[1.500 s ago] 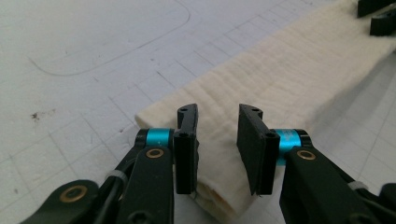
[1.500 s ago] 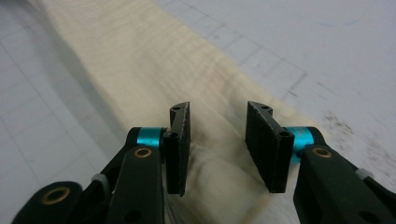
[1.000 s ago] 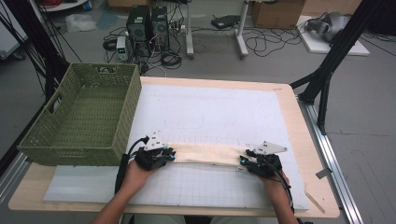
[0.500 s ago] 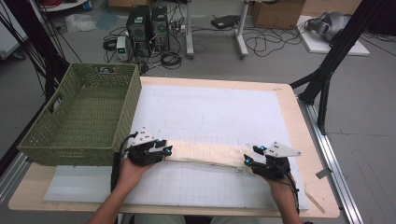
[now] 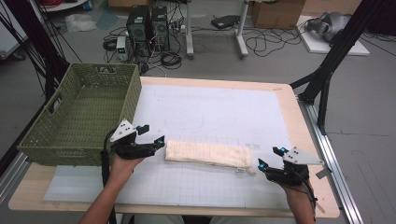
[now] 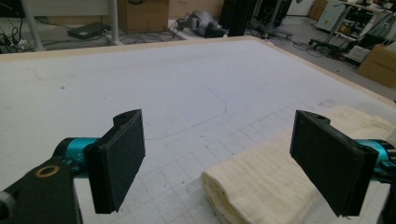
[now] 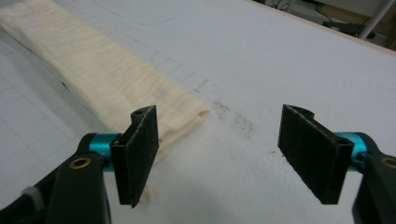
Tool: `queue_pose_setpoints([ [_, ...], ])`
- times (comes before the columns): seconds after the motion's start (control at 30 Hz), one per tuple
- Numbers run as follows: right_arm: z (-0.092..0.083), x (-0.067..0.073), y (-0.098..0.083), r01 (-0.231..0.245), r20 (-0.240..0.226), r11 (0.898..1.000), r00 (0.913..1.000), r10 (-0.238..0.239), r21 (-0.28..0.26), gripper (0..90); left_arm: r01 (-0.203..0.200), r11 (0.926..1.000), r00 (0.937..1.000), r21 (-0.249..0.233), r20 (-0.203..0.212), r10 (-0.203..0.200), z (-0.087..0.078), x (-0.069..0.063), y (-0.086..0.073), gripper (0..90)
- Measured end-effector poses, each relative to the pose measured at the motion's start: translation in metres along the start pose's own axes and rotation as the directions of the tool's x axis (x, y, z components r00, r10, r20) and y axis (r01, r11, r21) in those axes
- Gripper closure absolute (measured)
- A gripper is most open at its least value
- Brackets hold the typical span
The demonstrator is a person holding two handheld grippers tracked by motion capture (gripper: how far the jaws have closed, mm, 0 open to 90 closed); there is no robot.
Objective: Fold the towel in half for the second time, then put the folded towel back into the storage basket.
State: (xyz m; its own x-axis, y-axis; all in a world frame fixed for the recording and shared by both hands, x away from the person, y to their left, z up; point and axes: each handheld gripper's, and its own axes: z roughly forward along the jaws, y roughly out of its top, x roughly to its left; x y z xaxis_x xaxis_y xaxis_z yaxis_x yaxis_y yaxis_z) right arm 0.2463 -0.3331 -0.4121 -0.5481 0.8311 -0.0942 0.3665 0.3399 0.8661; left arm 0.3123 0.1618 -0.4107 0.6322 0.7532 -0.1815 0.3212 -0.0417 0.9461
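A cream towel [image 5: 208, 154], folded into a long strip, lies flat on the white grid mat [image 5: 219, 107]. My left gripper [image 5: 153, 133] hovers just off its left end. Its jaws have just been opening and stand wide apart, gripping nothing. In the left gripper view, the towel's end [image 6: 261, 186] lies low ahead of the left gripper [image 6: 219, 154]. My right gripper [image 5: 271, 157] sits past the towel's right end. Its jaws have also just been opening, with only bare mat between them. In the right gripper view, the towel [image 7: 93, 70] runs away from the right gripper [image 7: 224, 140], behind its left pad.
A green woven basket [image 5: 70, 149] stands on the table's left side, close to my left hand. The wooden table edge [image 5: 308, 140] runs along the right, with a metal rail beyond it. Computers and cables lie on the floor behind.
Both grippers opened, let go of the towel's ends and drew outward and up, away from it. The towel now rests flat on the mat.
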Motion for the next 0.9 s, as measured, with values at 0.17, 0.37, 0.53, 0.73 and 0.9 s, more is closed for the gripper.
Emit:
queue_pose_setpoints([
  [0.17,-0.011,-0.009,0.000,-0.048,0.033,0.998,0.9982,0.050,-0.051,15.6,-0.009,1.0000,0.9999,0.003,0.006,0.009,0.000,0.000,0.000,18.5],
  [0.37,-0.008,-0.011,-0.002,-0.065,0.019,0.996,0.9976,0.067,-0.065,11.3,-0.017,0.9999,0.9998,-0.002,0.008,0.017,-0.002,0.000,0.001,18.7],
  [0.53,-0.004,-0.010,0.001,-0.066,0.009,0.996,0.9977,0.066,-0.058,11.3,-0.019,0.9998,0.9998,-0.002,0.004,0.019,-0.004,0.002,0.001,18.7],
  [0.73,-0.001,-0.010,0.000,-0.066,0.010,0.997,0.9977,0.066,-0.043,11.3,-0.006,1.0000,1.0000,0.004,-0.006,0.006,-0.004,0.004,0.000,19.1],
  [0.9,0.001,-0.011,0.001,-0.068,0.010,0.997,0.9976,0.068,-0.048,11.3,0.008,0.9999,1.0000,0.008,-0.004,-0.008,-0.006,0.006,0.000,19.6],
])
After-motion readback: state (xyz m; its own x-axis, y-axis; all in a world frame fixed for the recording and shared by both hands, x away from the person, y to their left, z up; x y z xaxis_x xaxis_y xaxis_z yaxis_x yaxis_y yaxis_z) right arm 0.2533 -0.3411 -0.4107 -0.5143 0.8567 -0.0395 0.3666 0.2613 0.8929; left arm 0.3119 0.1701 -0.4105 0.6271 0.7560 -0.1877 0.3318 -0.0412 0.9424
